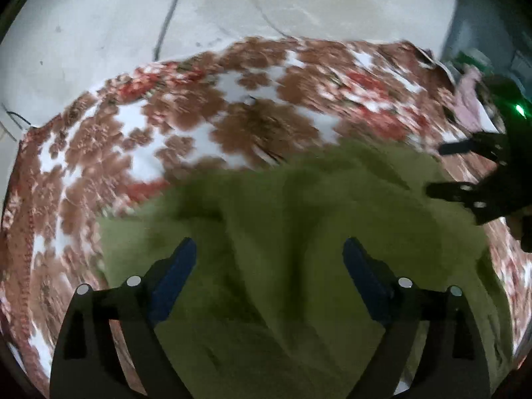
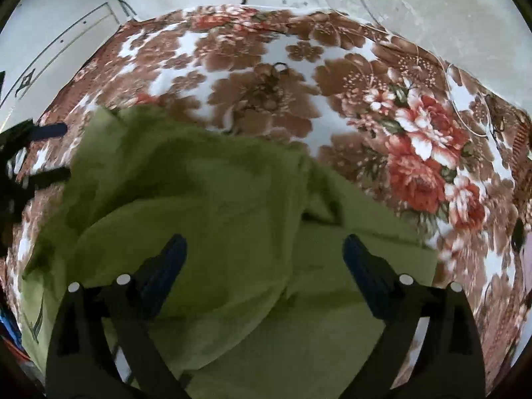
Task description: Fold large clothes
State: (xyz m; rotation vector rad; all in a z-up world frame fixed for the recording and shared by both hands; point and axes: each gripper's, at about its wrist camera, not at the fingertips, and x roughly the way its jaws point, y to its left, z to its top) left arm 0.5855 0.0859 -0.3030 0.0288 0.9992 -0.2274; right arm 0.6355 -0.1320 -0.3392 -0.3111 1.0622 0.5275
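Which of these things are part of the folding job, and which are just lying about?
Part of the job:
- crumpled olive-green cloth garment
- left gripper, open above it
- right gripper, open above it

Just lying about:
- brown-and-red floral blanket underneath
- dark cable on the pale floor
- pink cloth at the blanket's edge

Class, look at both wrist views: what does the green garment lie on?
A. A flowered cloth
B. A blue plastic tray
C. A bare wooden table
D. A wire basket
A: the green garment lies spread on a brown, red and white flowered cloth in both views.
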